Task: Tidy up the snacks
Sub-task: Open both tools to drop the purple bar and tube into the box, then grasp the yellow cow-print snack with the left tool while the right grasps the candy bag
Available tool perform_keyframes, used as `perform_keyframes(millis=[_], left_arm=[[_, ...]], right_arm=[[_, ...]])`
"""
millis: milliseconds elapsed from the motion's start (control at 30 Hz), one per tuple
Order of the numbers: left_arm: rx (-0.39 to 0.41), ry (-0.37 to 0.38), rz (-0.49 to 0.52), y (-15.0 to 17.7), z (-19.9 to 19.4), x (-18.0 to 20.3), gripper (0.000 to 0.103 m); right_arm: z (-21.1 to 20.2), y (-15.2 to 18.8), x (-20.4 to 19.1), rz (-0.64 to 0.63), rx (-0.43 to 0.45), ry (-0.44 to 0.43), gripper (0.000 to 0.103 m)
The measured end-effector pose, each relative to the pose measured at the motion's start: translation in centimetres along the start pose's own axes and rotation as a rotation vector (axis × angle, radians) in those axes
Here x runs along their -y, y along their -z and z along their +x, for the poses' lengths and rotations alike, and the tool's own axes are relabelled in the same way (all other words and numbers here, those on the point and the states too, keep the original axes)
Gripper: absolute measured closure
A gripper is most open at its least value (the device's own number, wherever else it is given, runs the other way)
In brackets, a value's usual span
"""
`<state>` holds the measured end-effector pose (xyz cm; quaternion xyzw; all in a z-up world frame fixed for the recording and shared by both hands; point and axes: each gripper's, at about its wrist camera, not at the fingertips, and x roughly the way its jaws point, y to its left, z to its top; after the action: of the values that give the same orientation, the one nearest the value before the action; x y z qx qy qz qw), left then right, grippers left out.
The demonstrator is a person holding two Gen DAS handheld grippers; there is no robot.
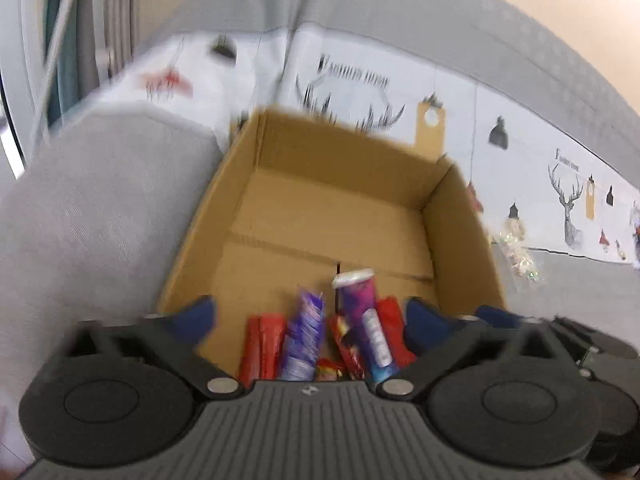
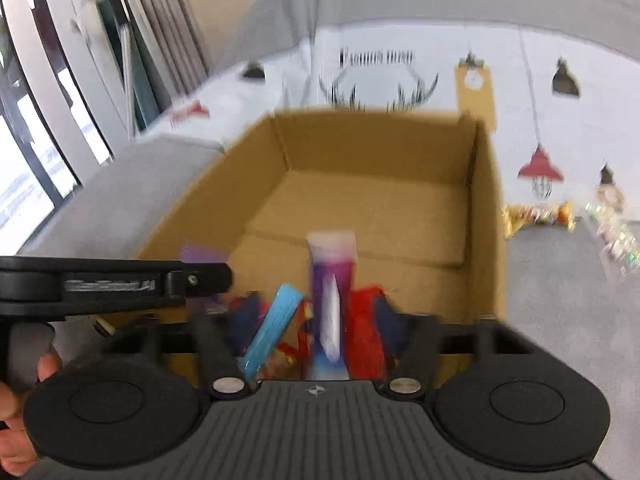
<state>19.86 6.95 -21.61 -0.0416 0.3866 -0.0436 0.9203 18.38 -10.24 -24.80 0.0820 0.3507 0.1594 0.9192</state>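
Note:
An open cardboard box (image 1: 336, 200) (image 2: 372, 200) stands on a grey sofa. Several snacks lie at its near end: red packets (image 1: 262, 344), a purple wrapper (image 1: 304, 332) and a purple packet with a white end (image 1: 362, 312) (image 2: 332, 276). The right wrist view adds a light blue packet (image 2: 272, 328) and a red packet (image 2: 364, 328). My left gripper (image 1: 312, 320) hangs over these snacks, its blue pads (image 1: 200, 316) wide apart and touching nothing. My right gripper (image 2: 318, 318) is also open, its pads clear of the packets between them. The left gripper's body (image 2: 120, 284) shows beside it.
The sofa armrest (image 1: 100, 200) lies left of the box. Printed white cushions (image 1: 360, 92) line the back. Loose snacks lie on the seat right of the box: a clear bag (image 1: 520, 256) (image 2: 612, 232) and orange-yellow packets (image 2: 536, 216). A hand (image 2: 24, 368) shows at the lower left.

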Motion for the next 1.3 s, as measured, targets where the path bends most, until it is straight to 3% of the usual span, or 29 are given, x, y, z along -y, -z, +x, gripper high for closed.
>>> perform_keyframes(millis=[133, 200, 367, 567, 733, 800, 900, 1000, 1300], left_arm=[[0.042, -0.065, 0.066, -0.5, -3.7, 3.1, 0.000], [0.024, -0.115, 0.082, -0.7, -4.8, 4.6, 0.000], [0.049, -0.141, 0.122, -0.6, -8.6, 8.0, 0.000], [0.035, -0.059, 0.153, -1.2, -11.5, 11.9, 0.000], [0.135, -0.025, 0.261, -1.9, -13.6, 17.0, 0.000], [0.190, 0.029, 0.285, -2.0, -13.8, 18.5, 0.000], [0.207, 0.145, 0.236, -3.0, -12.8, 19.9, 0.000], [0.158, 0.137, 0.220, -4.3, -10.2, 22.1, 0.000], [0.159, 0.094, 0.361, -4.5, -0.3, 26.4, 0.000]], right_arm=[[-3.4, -0.7, 0.5, 0.014, 0.040, 0.007, 0.005], [-4.7, -0.8, 0.5, 0.017, 0.041, 0.004, 0.005], [-8.9, -0.6, 1.9, 0.103, 0.066, -0.006, 0.001], [-13.9, -0.5, 4.0, 0.173, 0.077, 0.033, 0.000], [-18.4, -1.1, 6.0, 0.178, 0.146, 0.109, 0.000], [-19.6, -1.5, 7.2, 0.186, 0.163, 0.139, 0.000], [-21.2, -2.3, 9.5, 0.191, 0.208, 0.204, 0.000], [-21.6, -2.9, 12.4, 0.201, 0.227, 0.258, 0.000], [-17.7, -2.1, 20.9, 0.174, 0.224, 0.300, 0.000]])
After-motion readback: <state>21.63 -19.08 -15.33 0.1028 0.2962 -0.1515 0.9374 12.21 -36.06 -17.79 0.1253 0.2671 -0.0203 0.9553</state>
